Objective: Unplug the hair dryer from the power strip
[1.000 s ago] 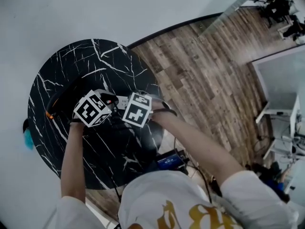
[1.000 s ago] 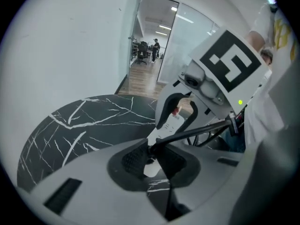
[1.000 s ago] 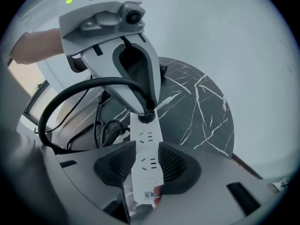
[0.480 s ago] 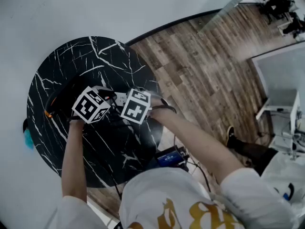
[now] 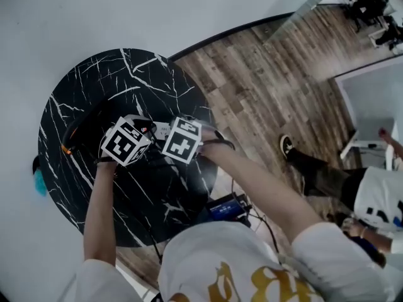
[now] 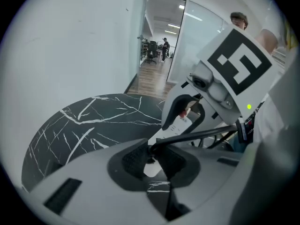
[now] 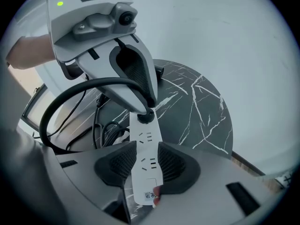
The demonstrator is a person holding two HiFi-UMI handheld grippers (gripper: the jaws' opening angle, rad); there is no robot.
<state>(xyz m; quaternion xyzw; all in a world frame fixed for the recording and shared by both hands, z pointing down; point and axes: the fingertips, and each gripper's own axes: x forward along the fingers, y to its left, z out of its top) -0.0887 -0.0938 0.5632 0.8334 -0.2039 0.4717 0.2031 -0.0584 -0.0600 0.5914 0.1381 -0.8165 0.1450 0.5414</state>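
Round black marble-look desk [image 5: 132, 74], white-veined; brown wood-plank floor [image 5: 264, 80]; small teal object [image 5: 39, 182] beside desk's left edge; bystander's dark shoe [image 5: 286, 145] on floor.

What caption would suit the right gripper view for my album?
Right gripper clamps the white power strip on a marbled black table; left gripper grips the black plug.

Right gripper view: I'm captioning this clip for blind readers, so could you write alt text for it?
The right hand-held gripper clamps a white power strip lying on a black marble table. At the strip's far end, the left hand-held gripper grips a black plug in its socket, and the black cord loops off to the left.
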